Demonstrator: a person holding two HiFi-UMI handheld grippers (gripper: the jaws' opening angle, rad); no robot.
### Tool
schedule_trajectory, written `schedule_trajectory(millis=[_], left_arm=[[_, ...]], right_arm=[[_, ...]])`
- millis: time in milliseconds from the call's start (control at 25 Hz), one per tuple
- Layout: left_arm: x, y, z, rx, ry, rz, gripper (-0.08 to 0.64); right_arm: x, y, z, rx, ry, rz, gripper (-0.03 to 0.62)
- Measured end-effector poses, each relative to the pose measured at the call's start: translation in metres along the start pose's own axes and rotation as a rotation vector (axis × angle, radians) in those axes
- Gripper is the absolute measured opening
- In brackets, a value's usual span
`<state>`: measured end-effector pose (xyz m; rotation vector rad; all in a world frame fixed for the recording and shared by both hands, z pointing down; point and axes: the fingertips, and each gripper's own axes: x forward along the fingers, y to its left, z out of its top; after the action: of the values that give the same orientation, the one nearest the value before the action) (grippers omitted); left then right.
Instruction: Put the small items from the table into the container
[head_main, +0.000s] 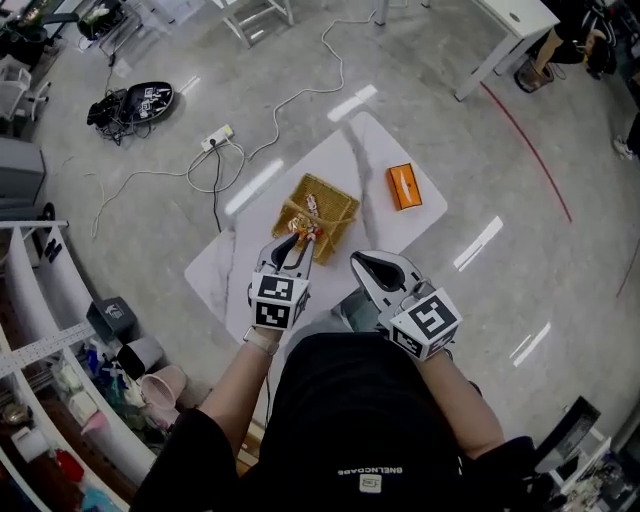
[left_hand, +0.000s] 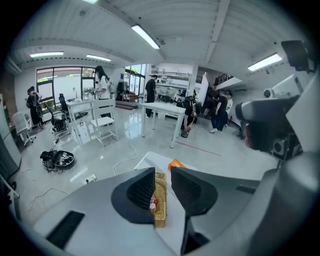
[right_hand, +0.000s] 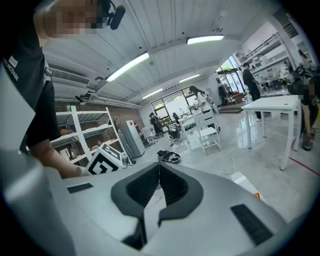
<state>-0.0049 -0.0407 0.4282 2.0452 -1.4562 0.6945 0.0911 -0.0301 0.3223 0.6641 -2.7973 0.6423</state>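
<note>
One orange box (head_main: 403, 186) lies near the yellow woven basket (head_main: 338, 203) of small red items (head_main: 304, 226) on my white marble table (head_main: 230, 272). Left gripper (head_main: 303, 241) hangs above it, jaws partly apart, empty. Right gripper (head_main: 364, 265) is closed, empty.

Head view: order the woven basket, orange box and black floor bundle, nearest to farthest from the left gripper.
From the left gripper:
1. woven basket, just ahead of its jaws
2. orange box, farther right
3. black bundle, far upper left

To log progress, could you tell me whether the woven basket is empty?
Not empty: small red and orange items lie inside the woven basket, as the head view shows.
</note>
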Motion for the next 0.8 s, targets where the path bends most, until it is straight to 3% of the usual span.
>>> schedule_trajectory(millis=[400, 600, 800], left_arm=[[-0.103, -0.007, 0.070, -0.038, -0.290, 0.071, 0.060], [-0.162, 0.005, 0.081, -0.029, -0.401, 0.166, 0.020], [-0.215, 0.015, 0.078, -0.082, -0.494, 0.248, 0.008]], right_arm=[[0.030, 0.048, 0.029, -0.081, 0.004, 0.202, 0.011], [0.046, 0.084, 0.051, -0.099, -0.022, 0.291, 0.011], [0.057, 0.119, 0.067, -0.128, -0.044, 0.376, 0.011]])
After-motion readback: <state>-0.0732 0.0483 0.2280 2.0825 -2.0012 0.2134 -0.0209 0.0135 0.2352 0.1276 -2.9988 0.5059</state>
